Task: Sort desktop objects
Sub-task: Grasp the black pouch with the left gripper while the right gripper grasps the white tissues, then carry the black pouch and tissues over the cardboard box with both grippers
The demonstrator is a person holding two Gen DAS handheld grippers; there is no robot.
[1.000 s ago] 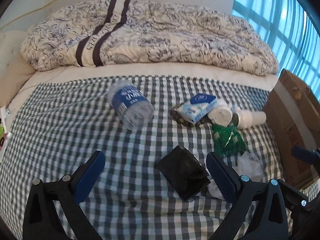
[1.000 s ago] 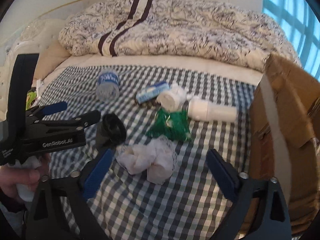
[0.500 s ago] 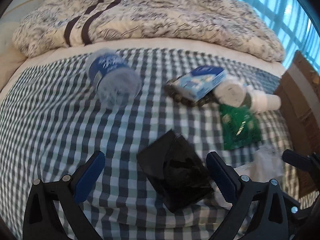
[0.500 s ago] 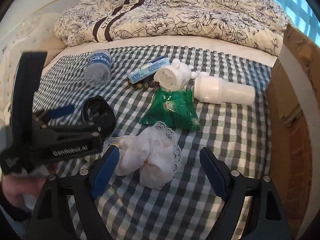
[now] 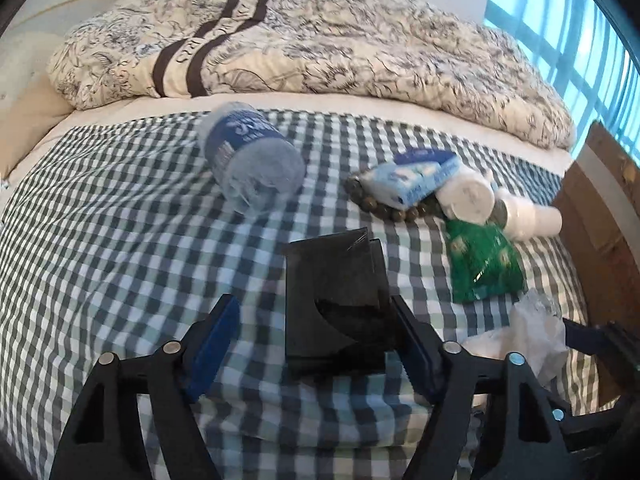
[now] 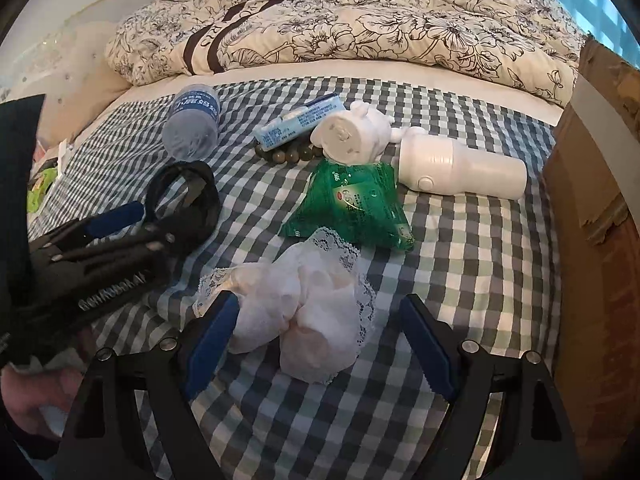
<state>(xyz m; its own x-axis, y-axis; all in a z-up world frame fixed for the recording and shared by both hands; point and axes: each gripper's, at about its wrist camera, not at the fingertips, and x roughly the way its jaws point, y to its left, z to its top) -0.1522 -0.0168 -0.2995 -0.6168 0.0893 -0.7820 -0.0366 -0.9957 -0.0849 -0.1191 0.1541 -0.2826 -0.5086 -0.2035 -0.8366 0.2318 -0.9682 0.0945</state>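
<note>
A black folded pouch (image 5: 336, 304) lies on the checked cloth (image 5: 120, 240) between the fingers of my left gripper (image 5: 316, 344), which is open; its right finger (image 5: 416, 352) is close against the pouch. In the right wrist view a crumpled white lace cloth (image 6: 312, 308) sits between the pads of my open right gripper (image 6: 320, 344). The left gripper (image 6: 136, 228) shows there at the left, around the black pouch (image 6: 188, 200). Farther back lie a green packet (image 6: 352, 208), a white bottle (image 6: 460, 168), a white figurine (image 6: 352, 138), a blue-white box (image 6: 300, 118), a bead bracelet (image 6: 288, 156) and a water bottle (image 6: 192, 124).
A cardboard box (image 6: 600, 200) stands along the right edge of the bed. A floral quilt (image 5: 320, 40) is heaped at the back. A person's hand (image 6: 32, 400) holds the left gripper at the lower left. A window (image 5: 580, 40) is at the upper right.
My left gripper has moved forward so the black pouch now lies between its fingers, which have narrowed slightly. My right gripper has come closer over the white lace cloth.
</note>
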